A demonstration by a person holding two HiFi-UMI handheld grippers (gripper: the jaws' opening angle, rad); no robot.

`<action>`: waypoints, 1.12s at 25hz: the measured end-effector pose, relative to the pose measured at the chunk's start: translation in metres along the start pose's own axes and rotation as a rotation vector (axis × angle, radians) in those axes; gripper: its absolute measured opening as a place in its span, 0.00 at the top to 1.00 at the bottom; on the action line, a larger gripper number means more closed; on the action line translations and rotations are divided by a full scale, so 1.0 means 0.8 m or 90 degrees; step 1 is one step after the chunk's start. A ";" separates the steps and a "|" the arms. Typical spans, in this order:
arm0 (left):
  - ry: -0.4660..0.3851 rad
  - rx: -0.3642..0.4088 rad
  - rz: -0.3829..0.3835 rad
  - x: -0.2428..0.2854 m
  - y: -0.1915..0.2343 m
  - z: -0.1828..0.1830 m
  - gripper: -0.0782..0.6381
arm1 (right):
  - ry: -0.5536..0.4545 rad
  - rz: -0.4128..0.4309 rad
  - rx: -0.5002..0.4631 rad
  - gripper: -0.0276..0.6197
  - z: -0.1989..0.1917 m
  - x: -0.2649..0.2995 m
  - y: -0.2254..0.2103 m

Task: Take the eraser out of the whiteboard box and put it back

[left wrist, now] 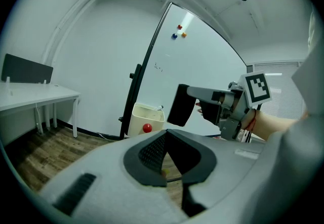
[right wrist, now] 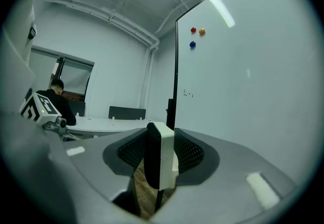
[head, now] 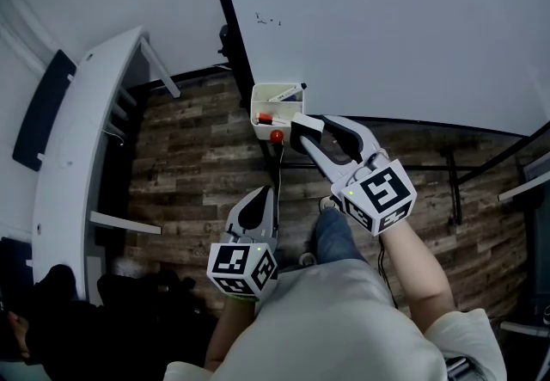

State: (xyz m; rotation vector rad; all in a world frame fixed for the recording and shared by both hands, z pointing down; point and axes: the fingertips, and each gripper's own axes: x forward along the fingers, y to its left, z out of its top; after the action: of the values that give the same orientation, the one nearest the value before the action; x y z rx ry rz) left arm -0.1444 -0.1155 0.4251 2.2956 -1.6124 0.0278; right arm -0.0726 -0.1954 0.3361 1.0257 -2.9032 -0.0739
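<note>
Head view: the right gripper (head: 309, 138) clamps the eraser (head: 301, 127) between its fingers. The eraser is just beside the box (head: 277, 104) on the whiteboard (head: 387, 27), outside it and near the red magnet (head: 277, 136) on the box's front. A marker (head: 288, 94) lies in the box. The left gripper (head: 266, 199) hangs lower, apart from both.

Left gripper view: its fingers (left wrist: 152, 149) are closed together with nothing between them. Beyond them the eraser (left wrist: 181, 105) shows its black felt, right of the box (left wrist: 145, 117) and clear of it.

Right gripper view: the 2 fingers (right wrist: 190, 153) press on the eraser (right wrist: 161, 157), which stands on edge with a white back and black felt. 3 magnets (right wrist: 193, 30) sit high on the whiteboard (right wrist: 243, 81).
</note>
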 end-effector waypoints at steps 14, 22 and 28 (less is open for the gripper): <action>0.009 0.004 -0.046 0.000 -0.033 -0.007 0.88 | -0.006 -0.068 0.048 0.69 -0.011 -0.068 0.014; 0.012 0.013 -0.060 0.010 -0.058 -0.005 0.88 | 0.001 -0.086 0.075 0.69 -0.023 -0.106 0.010; 0.011 0.012 -0.060 0.015 -0.091 -0.005 0.88 | 0.007 -0.078 0.077 0.69 -0.022 -0.139 0.003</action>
State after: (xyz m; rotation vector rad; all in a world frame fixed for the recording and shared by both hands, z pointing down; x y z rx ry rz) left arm -0.0727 -0.1036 0.4129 2.3751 -1.5006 0.0401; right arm 0.0137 -0.1242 0.3495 1.2177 -2.8632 0.1016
